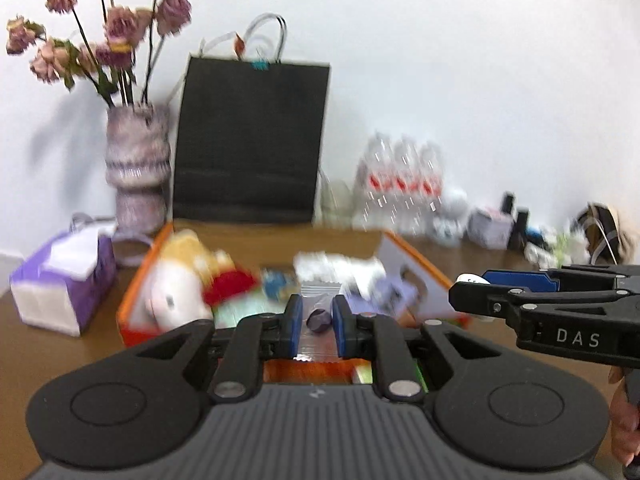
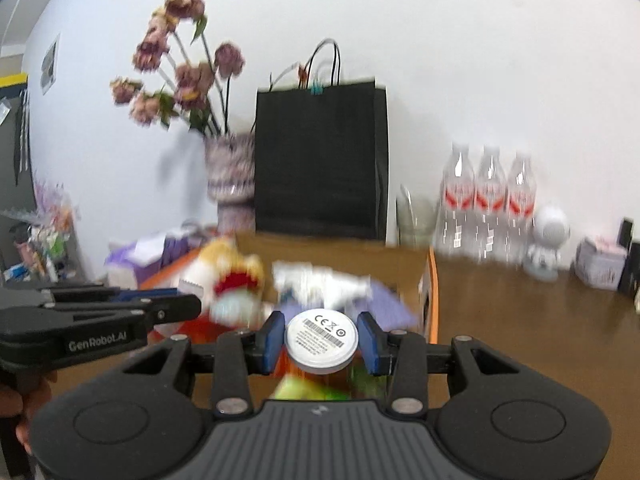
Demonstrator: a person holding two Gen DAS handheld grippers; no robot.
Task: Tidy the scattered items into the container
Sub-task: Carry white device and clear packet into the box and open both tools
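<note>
Left gripper [image 1: 316,322]: pads pinched on a clear crinkly sachet [image 1: 316,300] with a dark purple lump inside. We judge it light, limp and slippery; best held by the sealed edge, as now.

Right gripper [image 2: 322,344]: jaws part open, clamped across a white round puck [image 2: 322,340], label facing the camera. It looks stiff, smooth and light; the grip across its width seems sound.

Both grippers point slightly downward, side by side, over the near edge of the orange box [image 1: 132,292], which sits on the brown table [image 2: 520,320] and already holds a plush toy [image 1: 176,288] near its left wall.
</note>
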